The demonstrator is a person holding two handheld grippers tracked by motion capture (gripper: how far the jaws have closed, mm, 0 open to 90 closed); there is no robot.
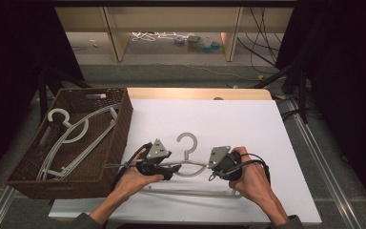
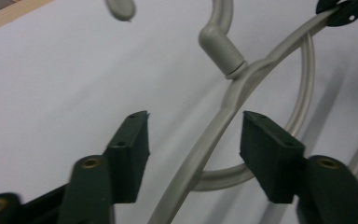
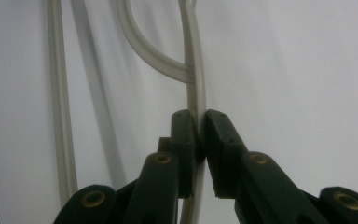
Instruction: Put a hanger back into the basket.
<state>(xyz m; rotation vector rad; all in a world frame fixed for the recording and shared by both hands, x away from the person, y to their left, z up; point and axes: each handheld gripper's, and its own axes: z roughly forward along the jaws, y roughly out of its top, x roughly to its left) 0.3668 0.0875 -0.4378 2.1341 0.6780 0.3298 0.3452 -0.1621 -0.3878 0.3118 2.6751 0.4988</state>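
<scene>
white table (image 1: 248, 119), unlabelled grey hanger (image 1: 187, 143)

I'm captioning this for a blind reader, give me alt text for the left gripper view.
The left gripper has its two black jaws open on either side of a grey hanger arm, neither jaw touching it. The hanger lies on a white table, its hook neck rising toward the top edge.
</scene>
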